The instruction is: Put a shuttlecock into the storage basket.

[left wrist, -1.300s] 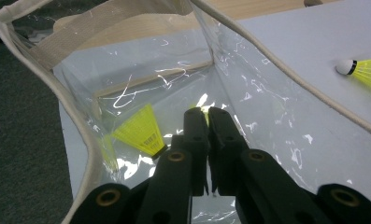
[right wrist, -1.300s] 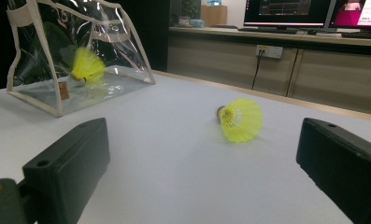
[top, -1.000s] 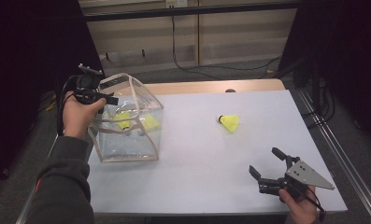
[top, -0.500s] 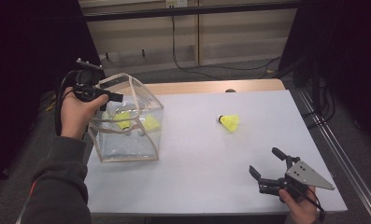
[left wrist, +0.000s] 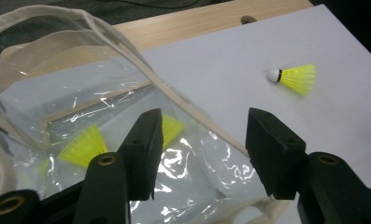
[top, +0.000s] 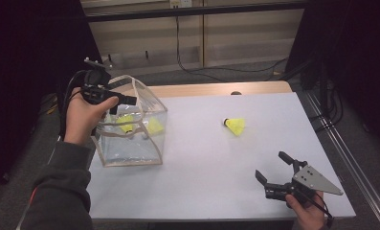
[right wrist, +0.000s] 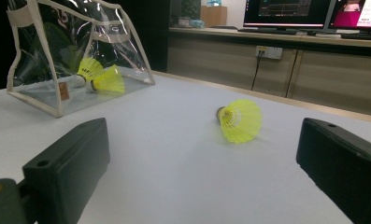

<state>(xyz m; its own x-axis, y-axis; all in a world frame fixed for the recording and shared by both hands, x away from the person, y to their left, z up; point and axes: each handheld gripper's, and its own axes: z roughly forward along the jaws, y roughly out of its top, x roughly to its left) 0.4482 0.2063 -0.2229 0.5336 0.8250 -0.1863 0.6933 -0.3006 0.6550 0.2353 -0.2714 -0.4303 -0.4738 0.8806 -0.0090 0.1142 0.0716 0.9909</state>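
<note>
**Bright Table, Dark Surroundings**

Light fell from overhead onto the white table, which was evenly bright in the high view, while the room around it sank into near black on both sides. Shadows under the loose shuttlecock were soft and short. The clear bag carried white glints and streaks of glare (strongest in the left gripper view). Close to each gripper camera the black jaws were soft and out of focus. The monitors behind glowed sharply in the right gripper view.
</note>
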